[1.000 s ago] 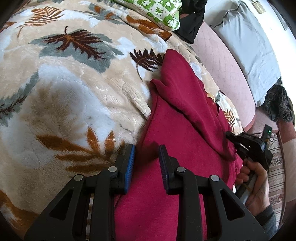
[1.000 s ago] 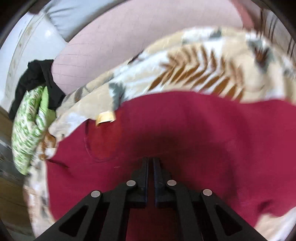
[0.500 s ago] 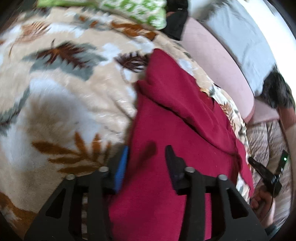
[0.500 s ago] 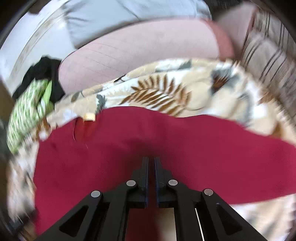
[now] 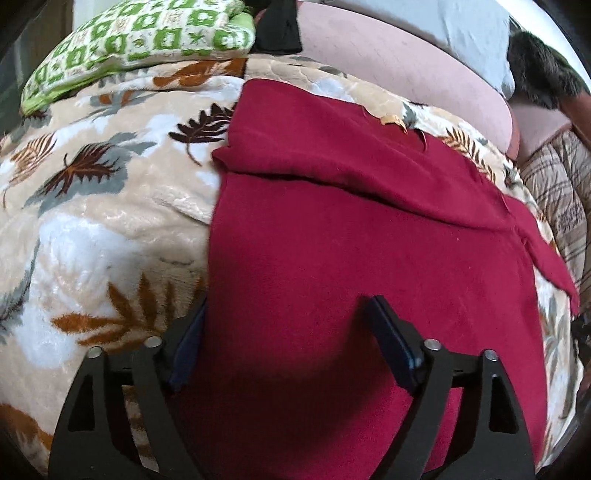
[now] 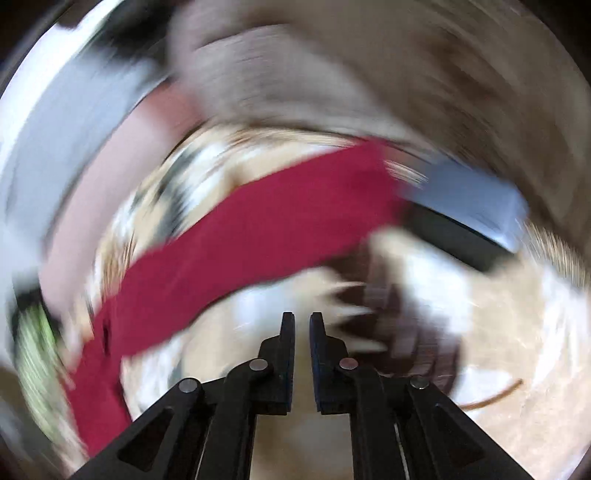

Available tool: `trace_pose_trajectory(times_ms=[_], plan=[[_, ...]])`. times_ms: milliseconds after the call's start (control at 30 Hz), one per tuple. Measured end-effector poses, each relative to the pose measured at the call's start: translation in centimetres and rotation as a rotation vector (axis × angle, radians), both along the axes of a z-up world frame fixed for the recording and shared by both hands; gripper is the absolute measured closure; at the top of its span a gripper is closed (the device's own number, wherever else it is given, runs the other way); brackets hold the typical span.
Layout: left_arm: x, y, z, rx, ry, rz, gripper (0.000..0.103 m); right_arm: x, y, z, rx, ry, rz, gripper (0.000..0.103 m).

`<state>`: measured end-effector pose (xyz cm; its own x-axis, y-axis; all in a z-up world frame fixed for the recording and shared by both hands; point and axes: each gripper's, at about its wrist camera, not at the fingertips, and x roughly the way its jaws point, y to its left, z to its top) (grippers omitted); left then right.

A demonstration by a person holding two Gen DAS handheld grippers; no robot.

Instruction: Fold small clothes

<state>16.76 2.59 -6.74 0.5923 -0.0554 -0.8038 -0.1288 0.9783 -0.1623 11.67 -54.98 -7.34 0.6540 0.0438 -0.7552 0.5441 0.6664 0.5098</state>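
Note:
A dark red garment point(image 5: 351, 229) lies spread on a leaf-patterned blanket point(image 5: 92, 206), its far part folded over with a sleeve across. My left gripper point(image 5: 291, 314) is open wide, its jaws straddling the garment's near left edge. In the right wrist view, which is heavily blurred, the red garment point(image 6: 240, 251) shows as a band across the middle. My right gripper point(image 6: 302, 321) has a narrow gap between its jaws, holds nothing, and is off the garment over the blanket point(image 6: 517, 332).
A green-and-white patterned cushion point(image 5: 140, 40) and a black cloth point(image 5: 277, 29) lie at the far end. A pink quilted surface point(image 5: 406, 62) and a grey pillow point(image 5: 472, 33) are behind. A plaid quilt point(image 5: 554, 184) is to the right. A blue-grey and black object point(image 6: 469, 210) lies by the garment's end.
My left gripper has opened wider and moved right over the garment. My right gripper let go of the red cloth and swung away fast, blurring its view.

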Motion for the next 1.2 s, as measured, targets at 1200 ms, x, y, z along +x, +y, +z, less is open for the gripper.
trace_pose_trajectory(times_ms=[1200], plan=[[-0.9,2.2,2.3,-0.076,-0.078,0.094,0.007,12.2,18.8,11.9,-0.178,-0.364,0.402,0.097]])
